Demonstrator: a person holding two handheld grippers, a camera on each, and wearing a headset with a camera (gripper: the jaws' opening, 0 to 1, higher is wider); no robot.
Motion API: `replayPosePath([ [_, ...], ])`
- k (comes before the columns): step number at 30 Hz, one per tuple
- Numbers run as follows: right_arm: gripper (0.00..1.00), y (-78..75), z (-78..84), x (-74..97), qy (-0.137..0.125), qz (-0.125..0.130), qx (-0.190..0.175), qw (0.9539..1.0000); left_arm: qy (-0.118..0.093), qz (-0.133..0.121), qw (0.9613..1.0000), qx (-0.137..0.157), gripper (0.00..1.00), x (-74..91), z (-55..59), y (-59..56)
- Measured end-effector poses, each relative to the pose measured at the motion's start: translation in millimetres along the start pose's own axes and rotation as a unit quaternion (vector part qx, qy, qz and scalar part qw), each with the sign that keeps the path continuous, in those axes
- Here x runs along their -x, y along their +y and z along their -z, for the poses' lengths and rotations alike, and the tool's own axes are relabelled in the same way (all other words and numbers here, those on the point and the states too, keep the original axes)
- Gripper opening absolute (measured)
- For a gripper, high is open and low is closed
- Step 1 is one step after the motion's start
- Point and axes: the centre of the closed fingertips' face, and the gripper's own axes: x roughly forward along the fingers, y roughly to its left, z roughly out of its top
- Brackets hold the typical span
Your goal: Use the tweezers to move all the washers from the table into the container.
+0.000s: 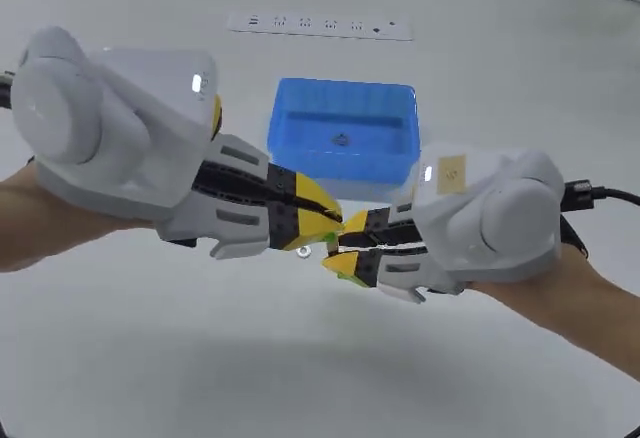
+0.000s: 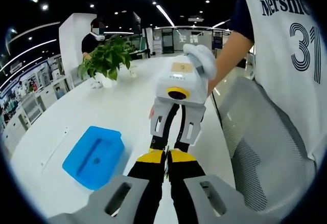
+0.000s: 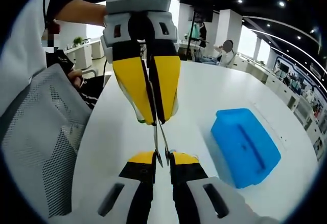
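The container (image 1: 345, 163) is a smooth blue plastic box with round corners. It sits in the upper middle of the head view, on the flat white table (image 1: 300, 368). One small grey washer (image 1: 340, 139) lies inside it. A tiny shiny washer (image 1: 303, 250) lies on the table in the middle of that view, right under the spot where my two claws meet nose to nose.

My left claw (image 2: 166, 157) has yellow tips. It is squeezed tight on the tweezers (image 3: 157, 132), two thin metal legs. The legs end in the thin gap between the yellow tips of my right claw (image 3: 163, 158). That claw is almost closed, but I cannot tell if it pinches them.
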Motion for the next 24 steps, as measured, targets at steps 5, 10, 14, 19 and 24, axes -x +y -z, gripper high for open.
replayPosePath([
  [5,0.12,-3.3,4.7,-2.8,0.0,0.003,-0.01,0.9999,-0.003,-0.002,1.0,0.007,0.06,-2.6,4.5,5.0],
  [10,0.12,-9.7,8.9,-3.2,0.004,0.009,-0.018,0.9998,-0.008,-0.008,0.9999,0.011,0.06,-6.8,6.0,11.1],
  [14,0.12,-13.5,12.0,-3.4,0.005,0.011,-0.022,0.9997,-0.01,-0.002,0.9998,0.014,0.06,-10.1,7.0,15.6],
  [19,0.12,-13.6,15.0,-5.3,0.008,0.01,-0.025,0.9996,-0.008,0.005,0.9998,0.017,0.06,-12.3,9.7,16.3],
  [24,0.12,-12.8,17.6,-6.9,0.008,0.009,-0.03,0.9995,-0.007,0.009,0.9997,0.021,0.06,-14.0,12.4,16.7],
])
